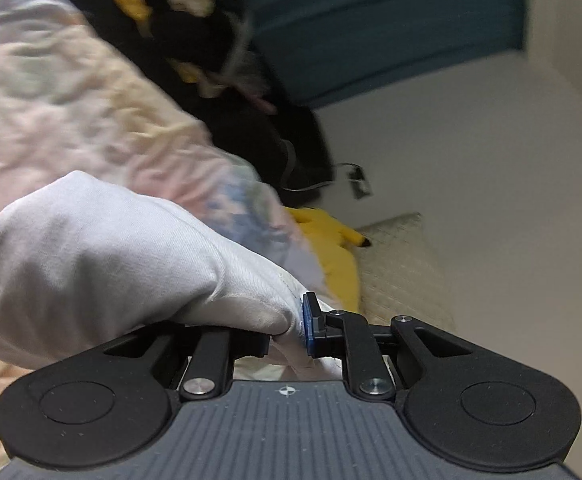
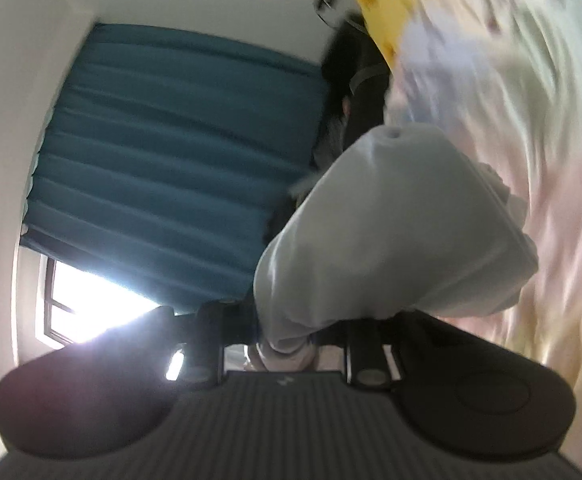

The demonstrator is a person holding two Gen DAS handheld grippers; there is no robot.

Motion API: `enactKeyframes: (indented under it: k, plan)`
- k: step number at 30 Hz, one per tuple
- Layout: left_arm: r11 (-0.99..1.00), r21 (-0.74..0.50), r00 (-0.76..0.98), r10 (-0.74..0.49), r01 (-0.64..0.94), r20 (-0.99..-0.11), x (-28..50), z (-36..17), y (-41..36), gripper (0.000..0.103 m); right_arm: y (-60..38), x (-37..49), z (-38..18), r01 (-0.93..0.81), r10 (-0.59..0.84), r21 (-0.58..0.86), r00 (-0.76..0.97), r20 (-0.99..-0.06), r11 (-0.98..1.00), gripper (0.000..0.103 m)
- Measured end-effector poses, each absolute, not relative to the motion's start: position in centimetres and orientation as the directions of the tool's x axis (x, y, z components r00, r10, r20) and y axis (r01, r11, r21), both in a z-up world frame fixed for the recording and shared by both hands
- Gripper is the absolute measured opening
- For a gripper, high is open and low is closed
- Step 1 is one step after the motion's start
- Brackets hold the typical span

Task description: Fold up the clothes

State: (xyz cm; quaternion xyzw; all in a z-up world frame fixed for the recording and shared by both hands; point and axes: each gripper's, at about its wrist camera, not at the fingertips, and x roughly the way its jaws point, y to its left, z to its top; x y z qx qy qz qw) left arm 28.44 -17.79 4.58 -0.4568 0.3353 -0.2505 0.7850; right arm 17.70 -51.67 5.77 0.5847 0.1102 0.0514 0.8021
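A white garment bulges over my left gripper, which is shut on a fold of its cloth; the blue pad of the right finger presses against it. In the right wrist view the same white garment drapes over my right gripper, which is shut on a bunch of the cloth. The fingertips there are hidden by the fabric. Both views are tilted and blurred.
A pastel patterned bedspread lies behind the garment, also in the right wrist view. A black garment with yellow patches, a yellow plush toy, a cream pillow, a teal curtain and a bright window surround it.
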Motion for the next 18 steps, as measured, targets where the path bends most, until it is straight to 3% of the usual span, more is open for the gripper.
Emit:
enactKeyframes:
  k: [3,6,8,12,16,18]
  plan:
    - [0.427,-0.891,0.624,-0.741,0.154,-0.248,28.7,1.9,-21.6,0.019,-55.7,17.2,4.8,0.016,0.181,0.921,0.979,-0.093,0.389,0.024]
    - [0.446,-0.874,0.577,-0.772,0.193,-0.267,28.3,-2.6,-24.3,0.019,-58.5,16.1,0.9,0.009,0.157,0.898,0.984,-0.087,0.439,0.024]
    - [0.501,-0.843,0.546,-0.77,0.197,-0.33,27.1,-6.3,-25.6,0.019,-59.4,15.1,-3.0,0.053,0.143,0.869,0.98,-0.141,0.492,0.024]
    - [0.617,-0.755,0.498,-0.737,0.221,-0.457,25.0,-10.6,-26.8,0.019,-60.2,12.7,-10.8,0.233,0.137,0.82,0.926,-0.351,0.524,0.024]
    - [0.687,-0.673,0.494,-0.701,0.274,-0.514,24.0,-11.0,-27.5,0.02,-60.1,11.3,-15.4,0.296,0.127,0.779,0.894,-0.43,0.552,0.028]
    - [0.717,-0.629,0.494,-0.681,0.3,-0.541,23.6,-11.2,-27.8,0.021,-59.9,10.7,-15.9,0.296,0.117,0.775,0.897,-0.427,0.558,0.028]
